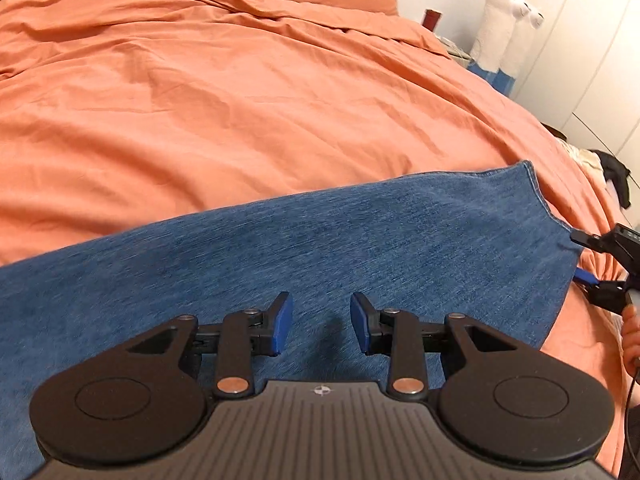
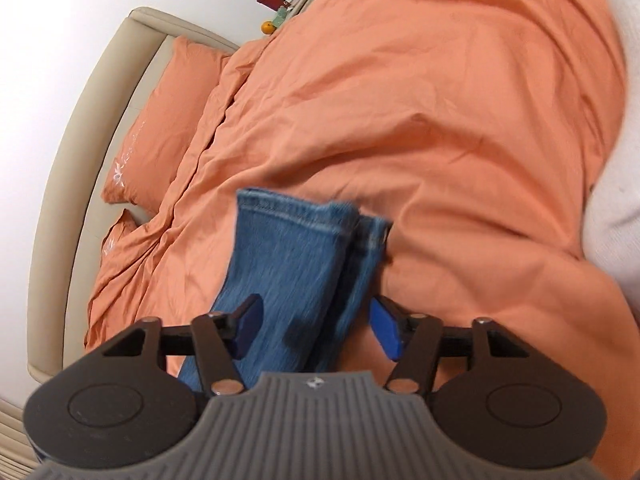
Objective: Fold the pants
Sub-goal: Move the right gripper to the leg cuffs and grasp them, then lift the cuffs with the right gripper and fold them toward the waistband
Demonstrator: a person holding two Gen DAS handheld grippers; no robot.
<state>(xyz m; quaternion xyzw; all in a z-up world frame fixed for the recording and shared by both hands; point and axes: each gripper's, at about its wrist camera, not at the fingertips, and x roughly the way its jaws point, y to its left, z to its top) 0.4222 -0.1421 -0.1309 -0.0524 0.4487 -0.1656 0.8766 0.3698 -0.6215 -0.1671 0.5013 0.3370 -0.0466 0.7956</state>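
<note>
Blue jeans (image 1: 360, 232) lie stretched across the orange bedcover (image 1: 200, 100). My left gripper (image 1: 321, 322) hovers over the middle of the denim, open, with nothing pinched between its blue pads. At the right edge of the left wrist view, my right gripper (image 1: 582, 258) straddles the hem end of the jeans. In the right wrist view, the stacked leg ends (image 2: 296, 248) with stitched hems run between the fingers of the right gripper (image 2: 316, 330). Its pads stand apart; the right pad (image 2: 384, 332) is clear of the cloth.
Orange pillows (image 2: 160, 120) and a beige headboard (image 2: 80, 120) lie at the bed's far end. A white plush llama (image 1: 504, 20) and a red object (image 1: 432, 19) stand by the white wardrobe (image 1: 592, 60). A person's hand (image 1: 632, 332) holds the right gripper.
</note>
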